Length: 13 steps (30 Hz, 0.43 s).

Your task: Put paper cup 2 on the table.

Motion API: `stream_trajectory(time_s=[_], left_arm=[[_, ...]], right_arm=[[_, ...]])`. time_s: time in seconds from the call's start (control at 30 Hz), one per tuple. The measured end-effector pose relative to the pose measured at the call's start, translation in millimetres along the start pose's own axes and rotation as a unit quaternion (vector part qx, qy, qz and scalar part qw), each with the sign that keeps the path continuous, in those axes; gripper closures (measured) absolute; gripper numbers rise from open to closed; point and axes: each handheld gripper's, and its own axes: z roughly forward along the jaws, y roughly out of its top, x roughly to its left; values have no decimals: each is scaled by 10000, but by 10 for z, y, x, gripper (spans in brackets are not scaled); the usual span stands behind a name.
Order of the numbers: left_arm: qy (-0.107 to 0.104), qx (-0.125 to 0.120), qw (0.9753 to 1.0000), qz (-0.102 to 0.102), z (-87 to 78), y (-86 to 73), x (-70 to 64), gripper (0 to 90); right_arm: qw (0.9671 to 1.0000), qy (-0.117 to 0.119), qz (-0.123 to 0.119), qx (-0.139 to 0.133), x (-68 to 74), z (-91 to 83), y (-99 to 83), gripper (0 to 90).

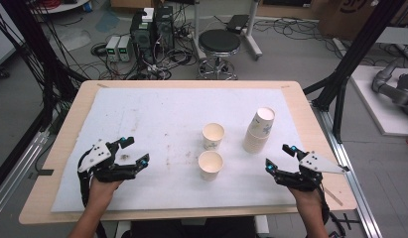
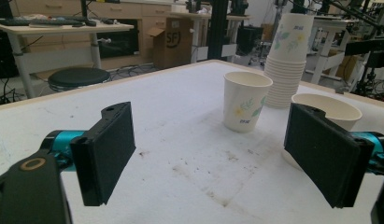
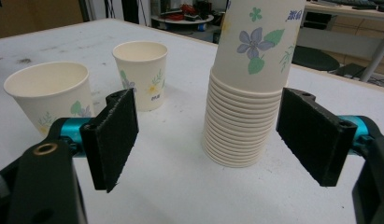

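Two single paper cups stand upright near the table's middle: the far cup [image 1: 213, 135] [image 2: 244, 100] [image 3: 140, 73] and the near cup [image 1: 210, 164] [image 2: 329, 106] [image 3: 49, 95]. A tall stack of paper cups [image 1: 259, 130] [image 2: 286, 58] [image 3: 249, 79] with flower print stands to their right. My left gripper [image 1: 134, 151] [image 2: 217, 156] is open at the table's left, with nothing between its jaws. At the right, my right gripper [image 1: 278, 157] [image 3: 213, 140] is open and faces the stack from just in front of it, without touching.
A stained white mat [image 1: 167, 114] covers the wooden table [image 1: 67, 119]. Beyond the far edge are a black stool [image 1: 219, 44], computer boxes [image 1: 152, 29] and loose cables on the floor. Black frame posts [image 1: 350, 54] stand to the right.
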Motion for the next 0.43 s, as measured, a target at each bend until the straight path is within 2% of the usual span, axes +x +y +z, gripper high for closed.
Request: stream_trajectory(time_s=[0.43], left_arm=[[48,6,10000,-39,-4,-19,21,163]], right_arm=[[10000,16,-28,63,3,21,-1,216]])
